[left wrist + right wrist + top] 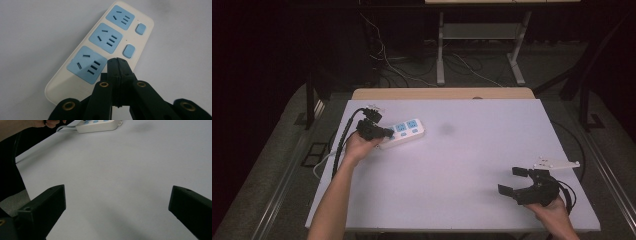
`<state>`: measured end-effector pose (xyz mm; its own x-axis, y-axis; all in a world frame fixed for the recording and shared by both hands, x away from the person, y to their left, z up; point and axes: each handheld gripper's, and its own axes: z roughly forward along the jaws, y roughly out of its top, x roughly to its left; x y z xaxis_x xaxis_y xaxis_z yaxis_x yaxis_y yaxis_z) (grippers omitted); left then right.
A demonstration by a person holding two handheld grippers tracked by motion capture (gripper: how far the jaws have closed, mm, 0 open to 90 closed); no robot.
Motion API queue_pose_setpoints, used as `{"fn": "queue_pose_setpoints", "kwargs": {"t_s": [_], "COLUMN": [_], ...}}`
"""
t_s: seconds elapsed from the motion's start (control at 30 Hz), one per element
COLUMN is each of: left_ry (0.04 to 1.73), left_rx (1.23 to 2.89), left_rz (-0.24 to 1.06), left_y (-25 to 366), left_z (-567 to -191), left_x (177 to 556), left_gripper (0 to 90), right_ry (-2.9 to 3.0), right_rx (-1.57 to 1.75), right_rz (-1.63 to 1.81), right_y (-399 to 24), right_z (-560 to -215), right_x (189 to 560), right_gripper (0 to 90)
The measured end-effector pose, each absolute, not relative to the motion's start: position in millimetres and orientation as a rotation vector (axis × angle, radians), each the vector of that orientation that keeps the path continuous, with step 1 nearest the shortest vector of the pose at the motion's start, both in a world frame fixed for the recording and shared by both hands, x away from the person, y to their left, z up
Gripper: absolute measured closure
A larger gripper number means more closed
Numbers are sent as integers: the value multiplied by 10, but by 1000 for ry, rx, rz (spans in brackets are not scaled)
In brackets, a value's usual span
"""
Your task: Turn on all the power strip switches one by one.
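A white power strip [406,131] with three blue sockets lies at the back left of the white table [462,165]. In the left gripper view the strip [82,50] runs diagonally, with two blue switch buttons [129,50] showing beside the sockets. My left gripper [117,62] is shut with nothing between its jaws. Its tips sit over the strip's edge beside the nearest socket [87,64]; contact cannot be told. From above, the left gripper [387,133] reaches the strip's left end. My right gripper [511,181] stands wide open near the front right corner. Bare table lies between the right gripper's [117,202] jaws.
The strip's white cord [323,161] drops off the table's left edge. A wooden board [442,93] borders the back edge. Desk legs and loose cables [439,55] stand on the floor behind. The right gripper view shows the strip [97,126] far ahead.
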<state>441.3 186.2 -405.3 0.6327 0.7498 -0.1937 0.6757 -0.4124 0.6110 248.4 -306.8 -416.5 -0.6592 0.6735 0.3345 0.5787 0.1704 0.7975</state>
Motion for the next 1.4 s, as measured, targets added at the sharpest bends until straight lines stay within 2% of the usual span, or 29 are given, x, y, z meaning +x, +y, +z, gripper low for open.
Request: {"fn": "queue_pose_setpoints", "kwargs": {"t_s": [0.9,1.4], "left_ry": [1100,1116], "left_rx": [2198,2176], "left_rz": [144,86], "left_y": [1854,1897], "left_z": [-4102,-4139], "left_x": [4410,4444], "left_gripper": [899,900], "right_ry": [2280,2240], "right_rx": [1276,1309], "right_rz": [1553,1642], "right_y": [-3132,-3195], "right_z": [-4149,-4142], "right_x": [2484,2496], "right_gripper": [9,9]}}
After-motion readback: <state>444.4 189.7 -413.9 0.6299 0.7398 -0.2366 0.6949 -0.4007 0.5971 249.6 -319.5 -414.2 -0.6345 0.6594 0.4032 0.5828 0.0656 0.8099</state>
